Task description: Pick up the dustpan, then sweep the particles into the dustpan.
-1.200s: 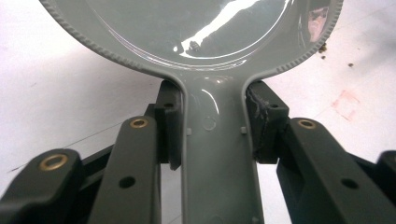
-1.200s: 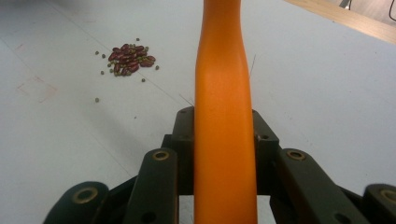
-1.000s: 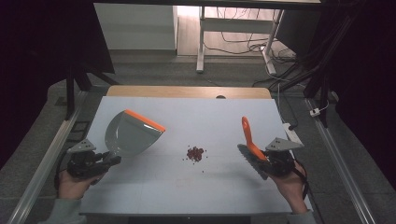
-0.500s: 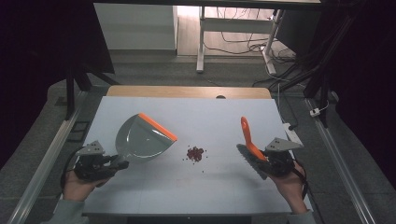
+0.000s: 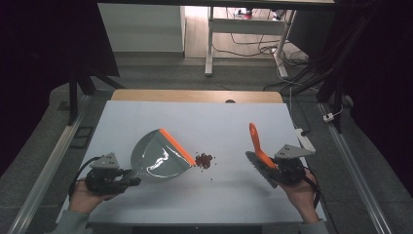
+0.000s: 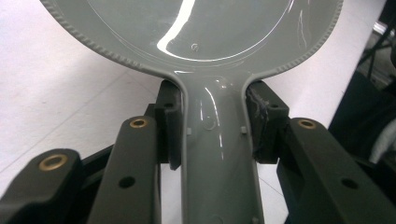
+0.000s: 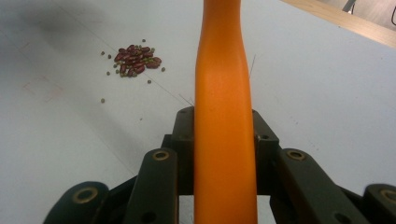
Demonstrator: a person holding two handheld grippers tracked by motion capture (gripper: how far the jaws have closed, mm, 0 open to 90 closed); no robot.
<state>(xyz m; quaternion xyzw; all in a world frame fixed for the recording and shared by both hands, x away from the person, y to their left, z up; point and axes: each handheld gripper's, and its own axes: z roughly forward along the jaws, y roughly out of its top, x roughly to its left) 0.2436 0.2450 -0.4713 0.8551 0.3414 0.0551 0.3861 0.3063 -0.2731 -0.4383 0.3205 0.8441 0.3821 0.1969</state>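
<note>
Dustpan and brush flank a small bean pile.

The grey dustpan (image 5: pixel 159 158), handle clamped in the left gripper (image 5: pixel 127 179), has its orange lip beside the beans (image 5: pixel 204 159) mid-table (image 5: pixel 219 117); the right gripper (image 5: pixel 272 168), near the right edge, is clamped on the orange brush (image 5: pixel 258 146).

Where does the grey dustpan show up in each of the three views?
High view: the dustpan lies left of centre on the table, its orange lip next to the pile of beans.
Left gripper view: its handle runs up between the jaws of the left gripper, and the pan spreads across the top.
Right gripper view: not in it.
Shared landmark: the white table, also at and.
</note>
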